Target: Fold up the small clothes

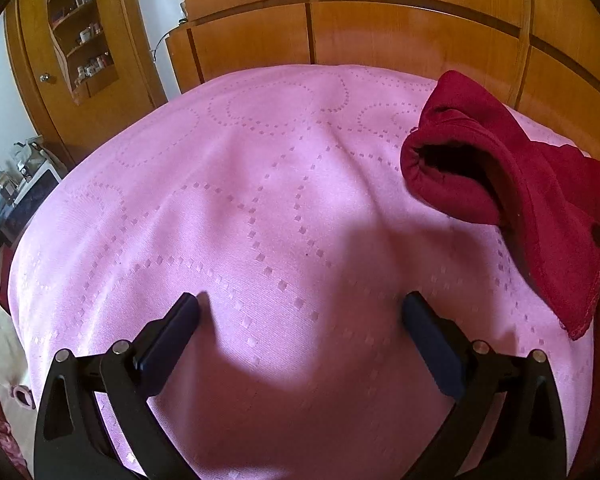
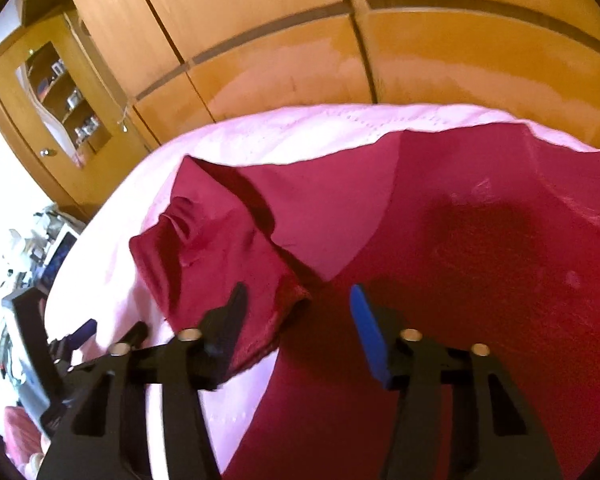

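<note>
Sleeve end of the dark red fleecy garment [image 2: 228, 240] is what the next move hangs on, I'd say. The garment is spread on the pink dotted bedspread [image 1: 260, 200], with one sleeve folded inward across the body, its cuff pointing toward the camera in the right wrist view.

The right gripper [image 2: 296, 300] hovers right over that cuff edge, jaws apart with nothing pinched between them as far as I can see, though the blur makes contact hard to judge.

The left gripper [image 1: 300, 304] is wide open over bare bedspread. From there the garment lies well off to its right, with the sleeve opening [image 1: 440, 156] facing it.

So the right hand is clearly nearer, and probably takes the next grab.
</note>
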{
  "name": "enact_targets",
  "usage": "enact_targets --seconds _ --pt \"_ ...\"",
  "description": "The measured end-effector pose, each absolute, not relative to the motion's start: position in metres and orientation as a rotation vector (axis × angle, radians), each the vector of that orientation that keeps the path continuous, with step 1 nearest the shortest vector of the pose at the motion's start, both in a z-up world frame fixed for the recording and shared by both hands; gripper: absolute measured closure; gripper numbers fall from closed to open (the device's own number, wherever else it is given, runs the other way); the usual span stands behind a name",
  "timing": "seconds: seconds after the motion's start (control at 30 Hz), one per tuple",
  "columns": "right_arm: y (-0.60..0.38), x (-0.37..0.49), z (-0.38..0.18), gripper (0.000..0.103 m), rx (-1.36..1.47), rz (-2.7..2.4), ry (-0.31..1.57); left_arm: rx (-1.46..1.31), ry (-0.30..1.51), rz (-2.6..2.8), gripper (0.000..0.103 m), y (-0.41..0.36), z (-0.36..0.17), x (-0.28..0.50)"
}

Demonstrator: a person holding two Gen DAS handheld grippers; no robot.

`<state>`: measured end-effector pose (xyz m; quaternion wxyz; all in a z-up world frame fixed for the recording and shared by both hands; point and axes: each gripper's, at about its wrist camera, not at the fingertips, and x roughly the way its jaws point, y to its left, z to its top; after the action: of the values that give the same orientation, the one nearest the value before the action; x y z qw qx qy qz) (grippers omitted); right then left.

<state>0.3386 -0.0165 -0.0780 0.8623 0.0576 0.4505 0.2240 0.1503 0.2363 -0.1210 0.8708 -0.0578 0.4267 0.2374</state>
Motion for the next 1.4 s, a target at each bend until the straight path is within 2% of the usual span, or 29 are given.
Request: enact_targets --seconds 0.07,0.1,0.17,0.2,0.43,0.63,0.93,0.97,1.0,1.03,1.07,1.23,1.3,1.4 --pt "-0.011 0.343 -0.085 0.074 0.115 0.482 0.967 -0.118 0.891 0.497 0.002 0.235 -0.121 0.150" --pt "-0.010 0.343 -0.088 0.078 0.114 0.493 0.975 -0.117 0.891 0.497 0.002 0.235 -0.121 0.150" --pt "-0.012 0.341 -0.086 0.097 0.117 0.496 0.963 -0.118 0.891 0.497 0.002 0.236 -0.121 0.151" --pt "-0.014 0.341 -0.084 0.098 0.130 0.507 0.954 -0.118 0.891 0.497 0.002 0.236 -0.121 0.150" --pt "-0.060 0.327 -0.036 0.098 0.204 0.480 0.824 -0.120 0.905 0.463 0.002 0.234 -0.111 0.153" --pt "-0.150 0.327 -0.007 0.098 0.228 0.325 0.750 -0.154 0.854 0.363 0.002 0.214 -0.090 0.148" --pt "-0.253 0.350 -0.044 0.096 0.325 0.120 0.796 -0.127 0.829 0.189 0.002 0.152 -0.071 0.167" --pt "-0.256 0.349 -0.050 0.086 0.332 0.121 0.801 -0.126 0.837 0.182 0.002 0.147 -0.071 0.173" --pt "-0.256 0.348 -0.055 0.071 0.335 0.113 0.809 -0.134 0.844 0.175 0.002 0.141 -0.072 0.179" --pt "-0.259 0.344 -0.060 0.040 0.340 0.103 0.819 -0.144 0.848 0.172 0.002 0.140 -0.072 0.184" --pt "-0.262 0.336 -0.064 0.030 0.374 0.094 0.817 -0.157 0.853 0.170 0.002 0.139 -0.072 0.192" --pt "-0.265 0.311 -0.079 0.034 0.534 0.134 0.826 -0.184 0.904 0.206 0.002 0.122 -0.084 0.225" --pt "-0.259 0.312 -0.078 0.044 0.508 0.134 0.826 -0.188 0.928 0.216 0.002 0.116 -0.093 0.235" --pt "-0.242 0.324 -0.082 0.069 0.459 0.134 0.865 -0.149 0.937 0.247 0.002 0.108 -0.100 0.242"
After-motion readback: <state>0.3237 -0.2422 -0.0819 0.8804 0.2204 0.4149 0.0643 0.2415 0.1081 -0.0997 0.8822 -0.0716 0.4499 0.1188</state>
